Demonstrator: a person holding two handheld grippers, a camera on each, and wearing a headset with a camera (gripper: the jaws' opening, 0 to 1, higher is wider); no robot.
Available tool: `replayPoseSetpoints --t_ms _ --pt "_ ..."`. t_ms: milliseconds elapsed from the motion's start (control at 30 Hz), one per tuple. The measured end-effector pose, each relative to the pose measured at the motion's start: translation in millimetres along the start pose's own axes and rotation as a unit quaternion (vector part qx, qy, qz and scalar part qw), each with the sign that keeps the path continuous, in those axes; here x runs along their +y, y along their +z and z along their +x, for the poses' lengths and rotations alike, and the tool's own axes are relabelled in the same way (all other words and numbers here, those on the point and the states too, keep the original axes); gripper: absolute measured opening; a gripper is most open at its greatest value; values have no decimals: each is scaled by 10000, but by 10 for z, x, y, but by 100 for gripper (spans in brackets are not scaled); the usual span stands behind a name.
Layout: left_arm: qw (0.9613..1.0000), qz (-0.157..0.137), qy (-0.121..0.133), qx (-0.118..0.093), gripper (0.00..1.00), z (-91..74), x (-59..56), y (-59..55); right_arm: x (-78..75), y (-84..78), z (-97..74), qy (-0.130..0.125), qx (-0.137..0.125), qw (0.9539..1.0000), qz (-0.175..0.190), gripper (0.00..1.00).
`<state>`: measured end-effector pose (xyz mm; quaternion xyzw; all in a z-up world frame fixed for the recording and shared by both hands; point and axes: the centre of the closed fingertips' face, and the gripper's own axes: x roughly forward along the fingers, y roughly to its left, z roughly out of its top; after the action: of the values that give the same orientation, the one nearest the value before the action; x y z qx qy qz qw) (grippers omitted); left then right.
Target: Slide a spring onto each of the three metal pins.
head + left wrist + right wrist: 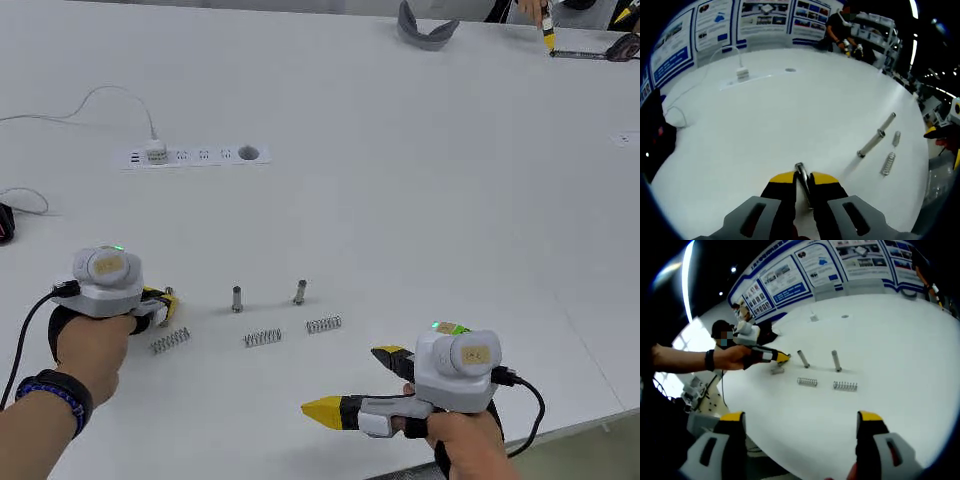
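Right gripper (352, 382) w/ jaws wide apart; left gripper (802, 178) clamps slick steel pin (800, 171); light, squashy springs (262, 338) prob. best pinched mid-coil.

Bright even light, fisheye-warped edges

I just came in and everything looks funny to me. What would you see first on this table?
The yellow-tipped tongs catch the eye: the left tongs pinch a metal pin near the table's front left, while the right tongs gape wide open at the front right. Between them two more pins stand upright on the white table, with three springs lying in a row just in front.
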<state>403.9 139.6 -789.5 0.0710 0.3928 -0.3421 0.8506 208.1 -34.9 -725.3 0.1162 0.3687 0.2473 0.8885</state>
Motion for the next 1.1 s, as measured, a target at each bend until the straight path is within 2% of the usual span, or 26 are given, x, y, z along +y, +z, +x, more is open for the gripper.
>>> replayPoseSetpoints --t_ms 100,233,333,400,567,633,767,833,933,1033,1100 --pt "9999 104 2 71 10 -21 26 -34 8 -6 0 18 6 10000 0 93" --pt "9985 495 93 219 9 -45 91 -75 -1 -12 -8 10 6 10000 11 93" --pt "9990 397 8 187 12 -10 97 -46 -15 -30 -8 7 35 10000 15 93" --pt "9985 516 15 195 15 18 94 -24 -10 -30 -7 18 41 10000 24 93" --pt "9921 1206 159 291 12 55 108 12 -4 -35 2 31 69 10000 18 92" --pt "9925 1183 131 296 11 77 62 10 1 -46 1 55 101 9999 29 92" --pt "9903 1355 106 292 11 116 8 14 3 -90 4 69 184 9998 16 92" --pt "9878 1507 161 355 10 114 23 11 9 -102 5 78 197 9998 31 92" --pt "9875 1503 132 453 8 108 3 5 18 -109 8 84 209 9997 26 92" --pt "9892 1353 163 547 8 106 19 2 15 -110 7 78 231 9997 3 92" --pt "9922 1093 160 571 8 91 18 -21 6 -101 1 67 221 9997 4 92"
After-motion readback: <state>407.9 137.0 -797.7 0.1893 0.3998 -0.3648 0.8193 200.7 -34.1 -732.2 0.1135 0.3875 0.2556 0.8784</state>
